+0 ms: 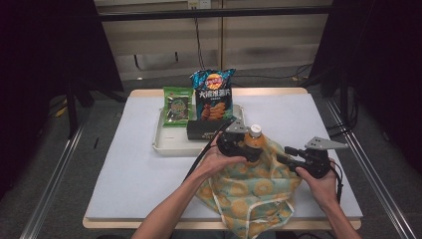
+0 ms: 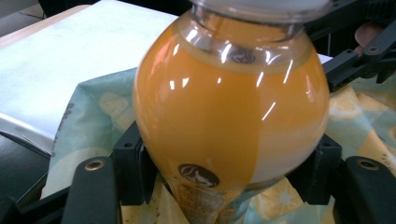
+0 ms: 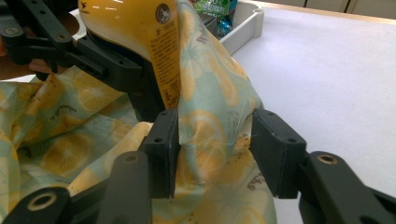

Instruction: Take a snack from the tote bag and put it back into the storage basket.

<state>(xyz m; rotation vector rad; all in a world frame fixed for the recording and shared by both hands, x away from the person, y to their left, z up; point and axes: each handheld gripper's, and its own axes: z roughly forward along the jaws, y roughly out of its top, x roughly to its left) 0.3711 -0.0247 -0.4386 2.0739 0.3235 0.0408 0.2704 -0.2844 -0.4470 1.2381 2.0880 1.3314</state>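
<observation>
Orange juice bottle [image 1: 253,142] upright, cap up, long axis vertical, sitting in mouth of lemon-print bag [image 1: 249,191] at near table edge. Left gripper [image 2: 224,172] clamped on bottle's round belly, coming in from left side; left hand [image 1: 219,160] just below it. Right gripper [image 3: 212,149] level with it on right, jaws narrow with fold of bag edge between them, contact on one pad unclear. Bottle must go straight down into bag; left arm nearer. Snack tray [image 1: 164,144] behind.

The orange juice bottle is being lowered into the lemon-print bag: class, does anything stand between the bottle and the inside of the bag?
Nothing visible blocks it. The left gripper holds the orange juice bottle at the bag's mouth, while the right gripper pinches the lemon-print bag edge beside it. The bag's inside is hidden.
</observation>
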